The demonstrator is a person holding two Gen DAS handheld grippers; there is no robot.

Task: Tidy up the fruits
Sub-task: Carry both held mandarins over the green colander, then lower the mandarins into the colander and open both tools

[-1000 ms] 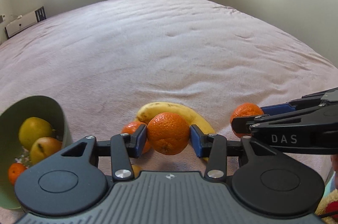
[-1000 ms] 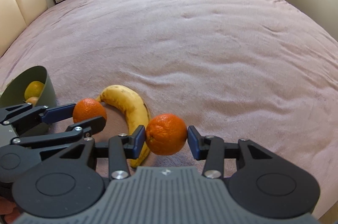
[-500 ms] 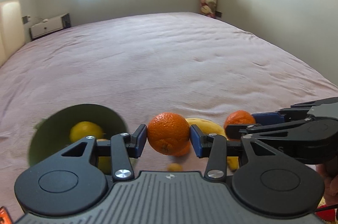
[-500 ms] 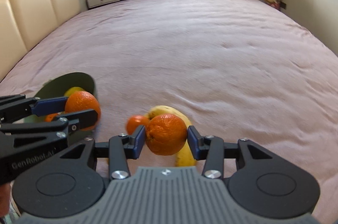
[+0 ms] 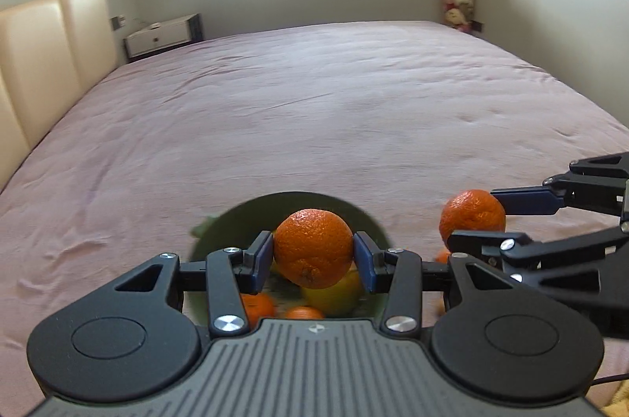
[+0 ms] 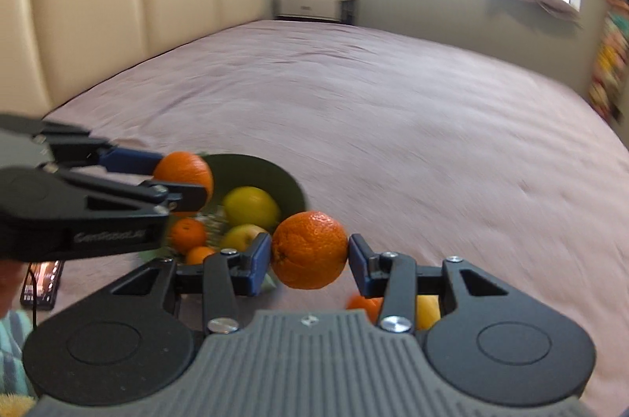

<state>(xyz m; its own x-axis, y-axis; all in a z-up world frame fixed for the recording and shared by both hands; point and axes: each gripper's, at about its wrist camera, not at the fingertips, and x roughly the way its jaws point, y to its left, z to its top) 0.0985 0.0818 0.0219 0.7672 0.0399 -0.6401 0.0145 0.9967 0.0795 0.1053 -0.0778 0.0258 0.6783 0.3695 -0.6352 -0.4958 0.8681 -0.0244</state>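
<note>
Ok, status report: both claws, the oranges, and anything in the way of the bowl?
Left claw shut on orange above green bowl. Right claw shut on second orange, beside bowl. Nothing blocking.

**Matt plastic, pebbled peel, soft cloth**

The left gripper (image 5: 313, 261) looks matt black plastic with shiny metal screws. Its orange (image 5: 313, 248) has dimpled, slightly glossy peel. The bed (image 5: 314, 110) wears wrinkled mauve cloth; the headboard (image 6: 118, 4) looks smooth, padded leather.

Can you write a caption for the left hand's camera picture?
Left gripper holds an orange over the green bowl of fruit; the right gripper brings another orange alongside.
</note>
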